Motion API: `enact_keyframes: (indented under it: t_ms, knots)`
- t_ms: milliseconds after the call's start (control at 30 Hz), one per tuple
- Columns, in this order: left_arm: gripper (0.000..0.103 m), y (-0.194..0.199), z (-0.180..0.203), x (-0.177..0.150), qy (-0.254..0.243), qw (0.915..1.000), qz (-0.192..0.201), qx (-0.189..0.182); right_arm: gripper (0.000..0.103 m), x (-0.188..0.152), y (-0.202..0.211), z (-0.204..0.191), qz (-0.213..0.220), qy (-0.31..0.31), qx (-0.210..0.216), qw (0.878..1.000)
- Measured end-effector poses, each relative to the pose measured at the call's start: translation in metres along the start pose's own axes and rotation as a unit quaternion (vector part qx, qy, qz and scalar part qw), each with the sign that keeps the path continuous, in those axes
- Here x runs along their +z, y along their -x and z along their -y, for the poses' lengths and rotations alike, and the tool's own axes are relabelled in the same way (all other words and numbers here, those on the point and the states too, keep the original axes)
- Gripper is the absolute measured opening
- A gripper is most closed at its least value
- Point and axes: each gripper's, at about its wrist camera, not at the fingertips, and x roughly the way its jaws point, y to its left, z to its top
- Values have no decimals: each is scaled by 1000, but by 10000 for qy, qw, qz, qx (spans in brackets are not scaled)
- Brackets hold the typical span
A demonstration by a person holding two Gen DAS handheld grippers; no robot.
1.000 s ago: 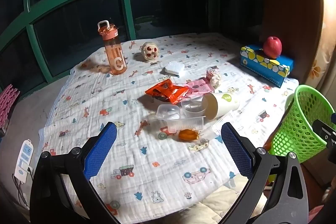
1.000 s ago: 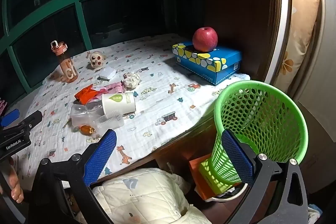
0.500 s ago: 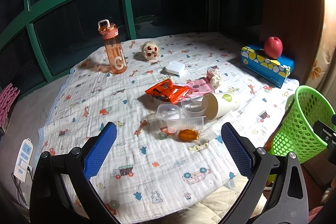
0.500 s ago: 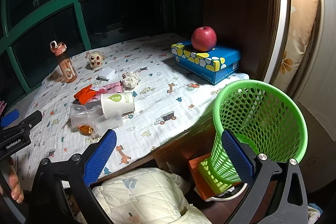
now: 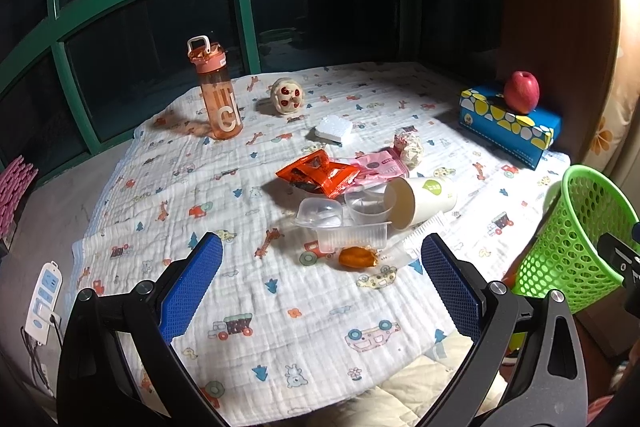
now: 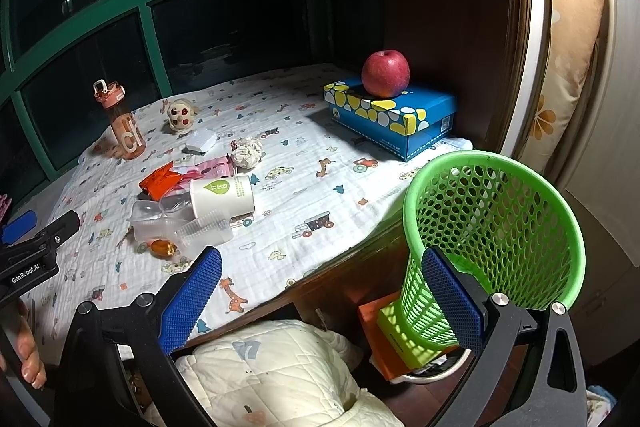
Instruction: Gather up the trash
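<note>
A pile of trash lies mid-table: a tipped paper cup (image 5: 420, 195), an orange wrapper (image 5: 320, 173), a pink wrapper (image 5: 380, 165), clear plastic containers (image 5: 340, 223), an orange scrap (image 5: 357, 257) and a crumpled paper ball (image 5: 409, 148). A green mesh basket (image 6: 492, 227) stands off the table's right edge. My left gripper (image 5: 320, 291) hovers open over the near cloth, short of the pile. My right gripper (image 6: 320, 303) is open above the table edge, its right finger in front of the basket. In the right wrist view the cup (image 6: 222, 195) lies at centre left.
An orange water bottle (image 5: 216, 95), a small round toy (image 5: 286, 95) and a white foam piece (image 5: 334, 127) sit toward the back. A red apple (image 6: 386, 73) rests on a blue box (image 6: 392, 119) at the right. A padded cream garment (image 6: 272, 375) lies below the table edge.
The views have shifted only slightly; the right wrist view drifted a little. Both grippers stay open and nothing on the table has moved.
</note>
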Motion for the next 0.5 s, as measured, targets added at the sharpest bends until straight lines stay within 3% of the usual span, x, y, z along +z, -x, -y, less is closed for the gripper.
enact_keyframes:
  t_ms: [500]
  knots:
    - [98, -1, 2, 0, 13, 10000, -15, -12, 97, -1, -1, 3, -26, -41, -18, 10000]
